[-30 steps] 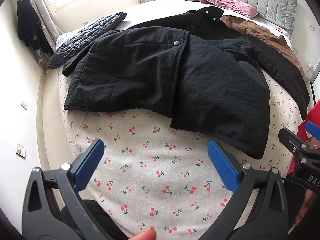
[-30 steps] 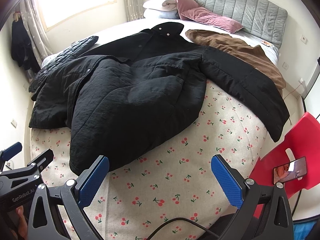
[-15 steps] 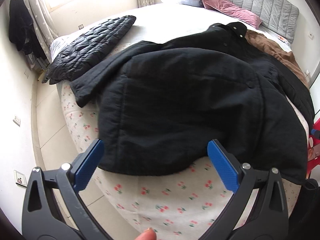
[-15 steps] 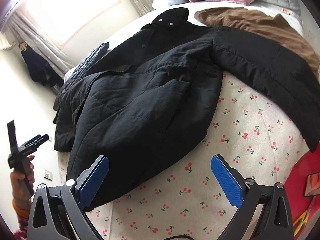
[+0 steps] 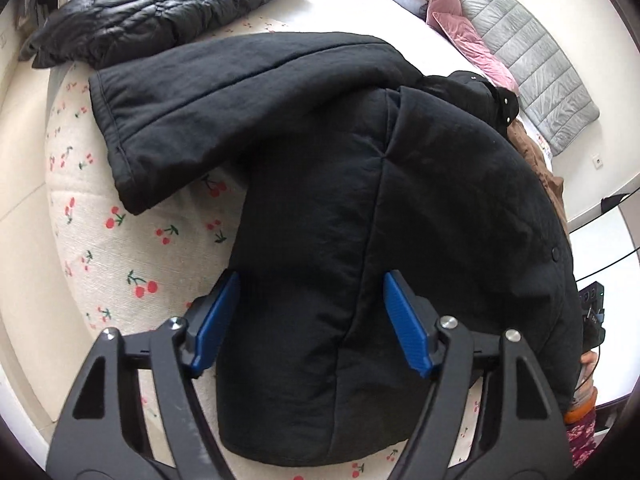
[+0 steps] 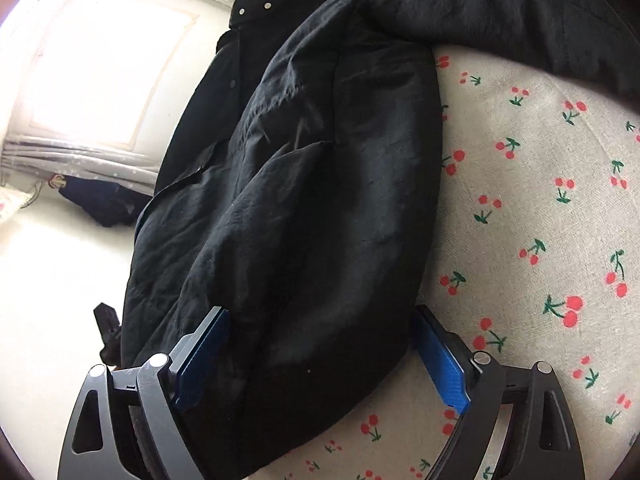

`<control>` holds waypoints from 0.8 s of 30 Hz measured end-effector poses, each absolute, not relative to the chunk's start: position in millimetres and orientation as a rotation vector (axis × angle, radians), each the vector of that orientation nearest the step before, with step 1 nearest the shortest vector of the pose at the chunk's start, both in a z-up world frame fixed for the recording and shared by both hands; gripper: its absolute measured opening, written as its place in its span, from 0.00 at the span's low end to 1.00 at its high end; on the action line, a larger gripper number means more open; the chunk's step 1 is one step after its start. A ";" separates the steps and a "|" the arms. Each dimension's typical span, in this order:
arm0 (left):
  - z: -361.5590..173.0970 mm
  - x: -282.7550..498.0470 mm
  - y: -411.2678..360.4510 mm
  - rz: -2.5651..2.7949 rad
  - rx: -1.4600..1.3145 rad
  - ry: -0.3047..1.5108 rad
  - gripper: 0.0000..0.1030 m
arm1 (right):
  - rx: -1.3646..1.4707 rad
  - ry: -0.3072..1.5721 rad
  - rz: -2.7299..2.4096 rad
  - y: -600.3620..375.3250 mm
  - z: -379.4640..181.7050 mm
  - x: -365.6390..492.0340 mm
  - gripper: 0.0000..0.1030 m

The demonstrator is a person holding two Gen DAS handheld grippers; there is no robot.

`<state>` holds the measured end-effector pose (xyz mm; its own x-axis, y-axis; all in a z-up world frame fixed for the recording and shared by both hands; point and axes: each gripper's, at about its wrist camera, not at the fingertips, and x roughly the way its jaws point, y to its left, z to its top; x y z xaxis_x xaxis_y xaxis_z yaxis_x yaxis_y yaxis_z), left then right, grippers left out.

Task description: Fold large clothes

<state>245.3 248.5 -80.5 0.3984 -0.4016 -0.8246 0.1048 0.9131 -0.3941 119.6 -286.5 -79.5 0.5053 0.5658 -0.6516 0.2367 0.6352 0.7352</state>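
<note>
The left gripper [image 5: 310, 322] is seen closing, part-open, astride the hem of the black coat [image 5: 360, 208]; no pad contact is established. The right gripper [image 6: 320, 360] is likewise closing around the hem's other corner. The coat is spread on the cherry-print bed cover [image 6: 520, 240].

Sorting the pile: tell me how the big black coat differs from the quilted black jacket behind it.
The black coat is matte and smooth; the quilted jacket is shiny and puffed. The coat lies spread near the bed's foot, under the left gripper; the jacket lies farther back. Both are black, on the bed.
</note>
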 end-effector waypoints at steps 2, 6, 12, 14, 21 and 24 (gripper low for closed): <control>-85.0 240.9 248.2 -0.335 -0.343 1.099 0.69 | 0.927 1.042 0.287 -282.6 -77.8 123.3 0.76; -84.8 230.8 239.2 -0.362 -0.376 1.115 0.36 | 0.933 1.049 0.285 -276.0 -79.0 125.5 0.33; -45.9 194.4 217.0 -0.366 -0.355 1.080 0.10 | 0.920 0.935 0.236 -282.5 -39.5 114.3 0.07; -22.7 177.3 208.3 -0.382 -0.356 1.049 0.09 | 0.937 0.854 0.233 -294.3 -13.7 104.2 0.05; 67.5 109.8 179.0 -0.528 -0.332 0.959 0.08 | 0.858 0.677 0.177 -336.6 83.1 86.1 0.05; 85.4 78.8 155.3 -0.615 -0.287 0.982 0.08 | 0.807 0.641 0.134 -361.1 115.1 68.9 0.04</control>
